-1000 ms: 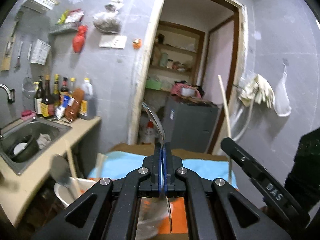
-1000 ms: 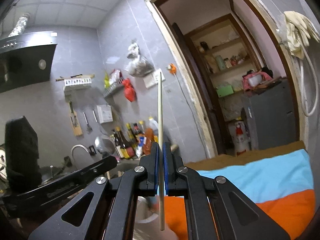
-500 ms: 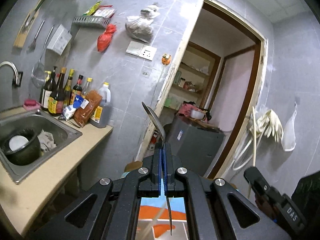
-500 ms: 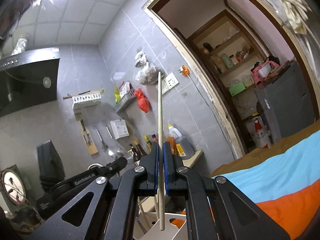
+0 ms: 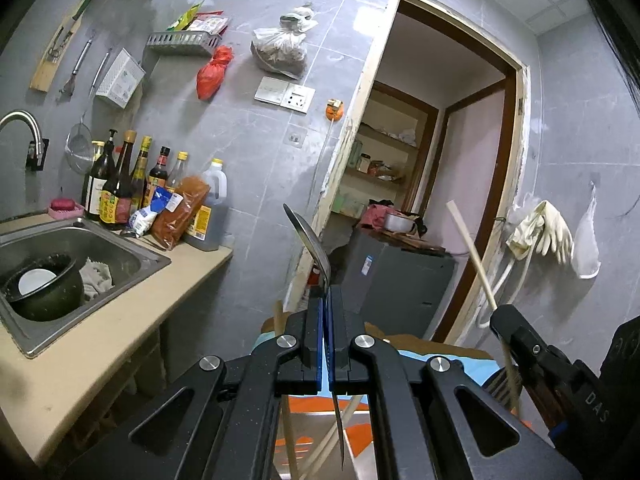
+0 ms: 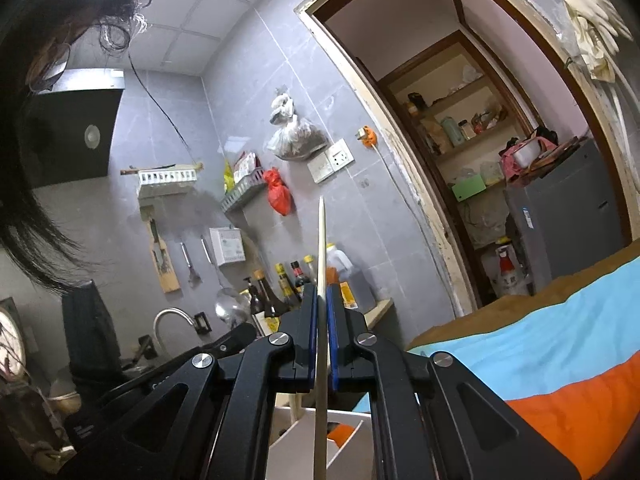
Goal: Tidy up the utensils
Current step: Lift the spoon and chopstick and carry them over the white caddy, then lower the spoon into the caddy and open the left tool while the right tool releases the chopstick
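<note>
Spoon (image 5: 311, 240) and chopstick (image 6: 321, 264) each stand clamped between jaws.

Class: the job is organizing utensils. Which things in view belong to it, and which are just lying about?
Job: spoon in left gripper; chopstick in right gripper; white holder.
Lying about: sauce bottles, sink, rubber gloves.

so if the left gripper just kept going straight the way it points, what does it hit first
Probably the grey tiled wall beside the door frame. The left gripper, shut on a metal spoon, aims there. Nothing nearer shows in that line, though depth is unclear.
</note>
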Demonstrator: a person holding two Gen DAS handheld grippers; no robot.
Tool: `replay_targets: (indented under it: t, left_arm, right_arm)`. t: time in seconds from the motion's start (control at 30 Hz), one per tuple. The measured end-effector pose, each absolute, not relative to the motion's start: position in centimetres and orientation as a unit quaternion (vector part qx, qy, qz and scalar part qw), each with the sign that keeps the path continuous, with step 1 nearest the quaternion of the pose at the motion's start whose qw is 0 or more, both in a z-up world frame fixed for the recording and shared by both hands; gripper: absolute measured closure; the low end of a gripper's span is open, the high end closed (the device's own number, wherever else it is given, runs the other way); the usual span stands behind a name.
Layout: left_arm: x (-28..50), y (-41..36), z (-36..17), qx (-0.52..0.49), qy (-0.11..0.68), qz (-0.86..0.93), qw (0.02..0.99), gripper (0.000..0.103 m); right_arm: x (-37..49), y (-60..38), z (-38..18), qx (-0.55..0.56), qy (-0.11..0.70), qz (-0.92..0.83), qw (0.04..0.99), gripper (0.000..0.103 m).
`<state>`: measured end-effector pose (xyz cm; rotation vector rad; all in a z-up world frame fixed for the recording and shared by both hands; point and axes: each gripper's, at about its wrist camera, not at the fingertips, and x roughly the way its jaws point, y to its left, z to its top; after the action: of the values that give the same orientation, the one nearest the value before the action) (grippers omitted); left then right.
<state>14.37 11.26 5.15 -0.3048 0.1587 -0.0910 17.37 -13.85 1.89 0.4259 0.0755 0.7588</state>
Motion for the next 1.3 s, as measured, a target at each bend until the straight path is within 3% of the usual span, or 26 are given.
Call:
replay_targets:
  t: [1.0,1.2,1.3]
  left_arm:
    - [14.8,10.4,3.2,-0.141,0.107,-0.038,0.983,0.103]
    - [14.7,10.5,2.8,-0.149,0.114,-0.039,0.982,0.103]
    - [14.6,10.4,2.6,-0.147,0.122,-0.040,0.981,0.103]
  right_arm:
    - [16.9,-13.9,1.7,0.194,0.051,0.359,0.911,0.099]
    - [16.9,-13.9,1.6,0.191,0.052,0.352,0.915,0.096]
    - [16.6,-13.6,1.9,0.182,0.048,0.352,0.917,0.086]
